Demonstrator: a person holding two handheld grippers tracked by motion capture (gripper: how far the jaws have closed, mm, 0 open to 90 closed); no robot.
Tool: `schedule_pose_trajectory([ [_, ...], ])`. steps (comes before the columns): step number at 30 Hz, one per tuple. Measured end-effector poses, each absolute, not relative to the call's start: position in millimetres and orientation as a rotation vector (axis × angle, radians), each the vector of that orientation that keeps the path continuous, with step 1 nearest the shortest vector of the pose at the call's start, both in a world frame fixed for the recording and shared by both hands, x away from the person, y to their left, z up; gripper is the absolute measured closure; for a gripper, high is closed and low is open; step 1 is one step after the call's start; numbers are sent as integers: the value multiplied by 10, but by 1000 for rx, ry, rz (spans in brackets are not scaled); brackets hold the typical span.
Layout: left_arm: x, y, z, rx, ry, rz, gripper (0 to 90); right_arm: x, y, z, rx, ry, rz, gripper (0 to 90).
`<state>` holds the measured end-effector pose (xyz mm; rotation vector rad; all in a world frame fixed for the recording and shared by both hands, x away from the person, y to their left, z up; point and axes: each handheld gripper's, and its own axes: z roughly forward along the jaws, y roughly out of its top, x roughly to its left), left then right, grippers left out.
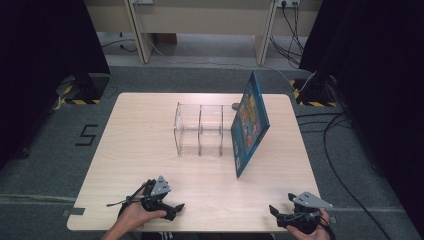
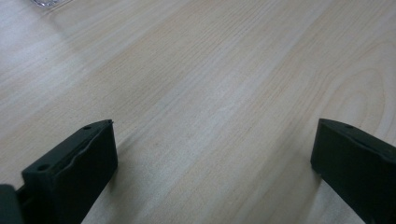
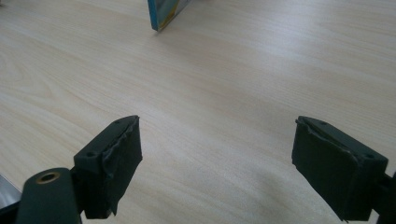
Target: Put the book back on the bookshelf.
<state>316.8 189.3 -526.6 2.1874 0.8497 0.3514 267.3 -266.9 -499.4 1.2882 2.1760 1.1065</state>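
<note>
A clear plastic rack (image 1: pixel 200 129) with three compartments stands on the middle of the light wooden table (image 1: pixel 125 150), toward its far half. A blue picture book (image 1: pixel 250 122) leans tilted against the rack's right end, touching it, its lower edge resting on the table nearer the person than the rack; the book's lower corner (image 3: pixel 161 14) appears at the top of the right gripper view. The left gripper (image 1: pixel 172 206) sits low at the near table edge, well apart from the rack and to its near left; its jaws stand wide apart with nothing between them and bare wood beneath. The right gripper (image 1: pixel 275 212) sits at the near edge to the rack's near right, jaws likewise spread wide and empty.
</note>
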Motion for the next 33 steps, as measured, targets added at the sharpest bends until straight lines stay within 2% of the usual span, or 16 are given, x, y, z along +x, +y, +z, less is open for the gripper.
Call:
schedule_pose_trajectory([
  [33,3059,1966,-5266,2200,821,340,0,2581,-2697,-5128,1288,2304,919,166],
])
